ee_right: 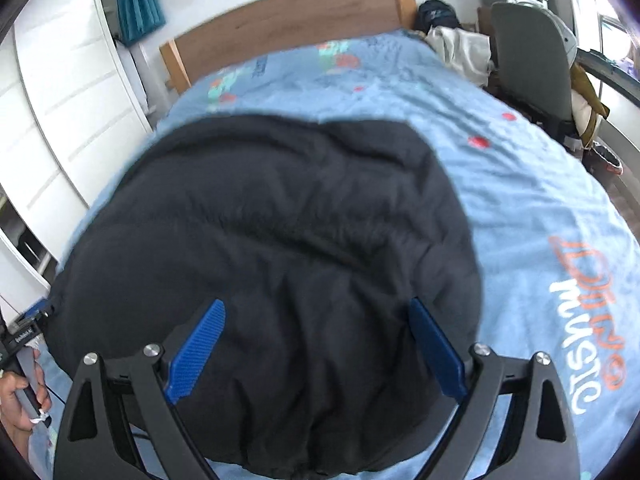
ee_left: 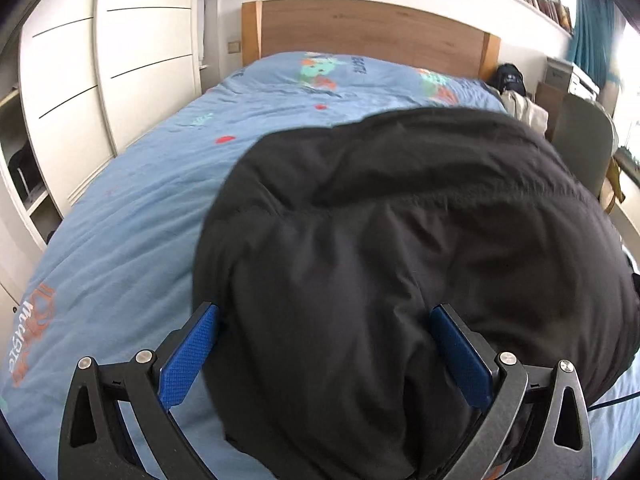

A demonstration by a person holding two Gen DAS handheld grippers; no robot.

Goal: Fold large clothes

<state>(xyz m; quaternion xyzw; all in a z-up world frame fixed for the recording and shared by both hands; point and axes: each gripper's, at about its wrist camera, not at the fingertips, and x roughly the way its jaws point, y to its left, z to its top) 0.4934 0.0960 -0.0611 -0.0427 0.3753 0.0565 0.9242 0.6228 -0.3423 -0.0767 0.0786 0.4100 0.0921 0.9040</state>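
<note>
Left wrist view: black jacket [ee_left: 400, 260] spread on blue bedspread [ee_left: 120, 240].
Wooden headboard [ee_left: 360, 28] behind, white wardrobe [ee_left: 100, 80] on one side, grey chair [ee_right: 528, 60] on the other. Left gripper [ee_left: 324, 312] fingers wide apart, jacket bulging between them. Right gripper [ee_right: 316, 308] fingers likewise apart over the jacket's near edge; clamped on nothing.

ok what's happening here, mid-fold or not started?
A person holds a gripper in each hand over a black padded jacket lying bunched on the blue bedspread. Left gripper and right gripper both have jaws wide open with the fabric between the pads, not clamped. Whether a fold is already made can't be told.
</note>
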